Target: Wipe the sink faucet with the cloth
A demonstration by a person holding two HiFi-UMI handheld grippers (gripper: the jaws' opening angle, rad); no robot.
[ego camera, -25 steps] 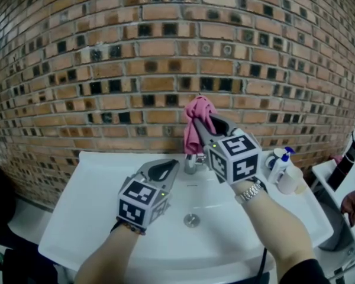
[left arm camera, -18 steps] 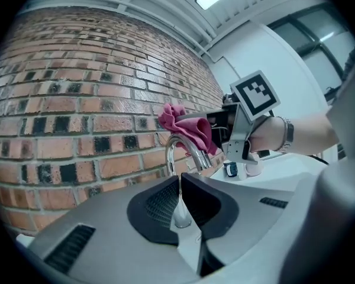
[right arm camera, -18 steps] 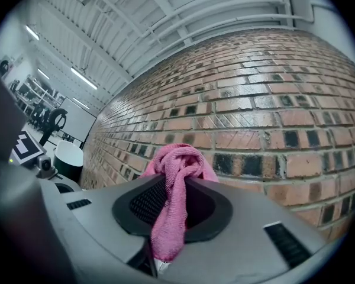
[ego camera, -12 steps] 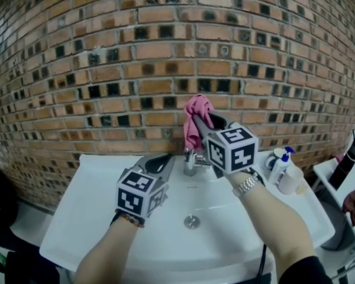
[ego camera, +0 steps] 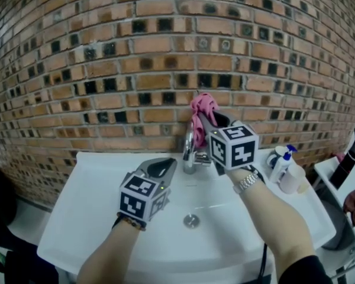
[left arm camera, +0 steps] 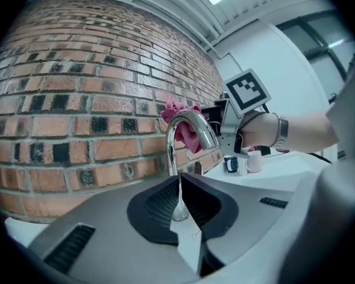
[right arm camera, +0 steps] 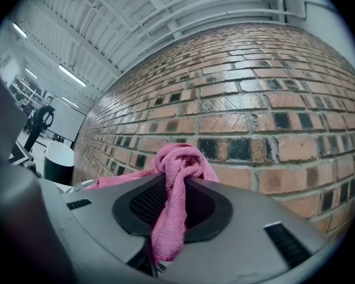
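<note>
While right gripper clamps pink cloth beside faucet top, left gripper closed.

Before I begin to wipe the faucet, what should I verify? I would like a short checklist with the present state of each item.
1. Pink cloth gripped in the right gripper jaws: ok.
2. Cloth pressed on the faucet: cannot tell; it sits beside the spout's top.
3. Left gripper jaws together, nothing between them: ok.
4. Left gripper apart from the faucet, low in front of it: ok.
5. Bottles on the right edge of the sink, apart from the right gripper: ok.
</note>
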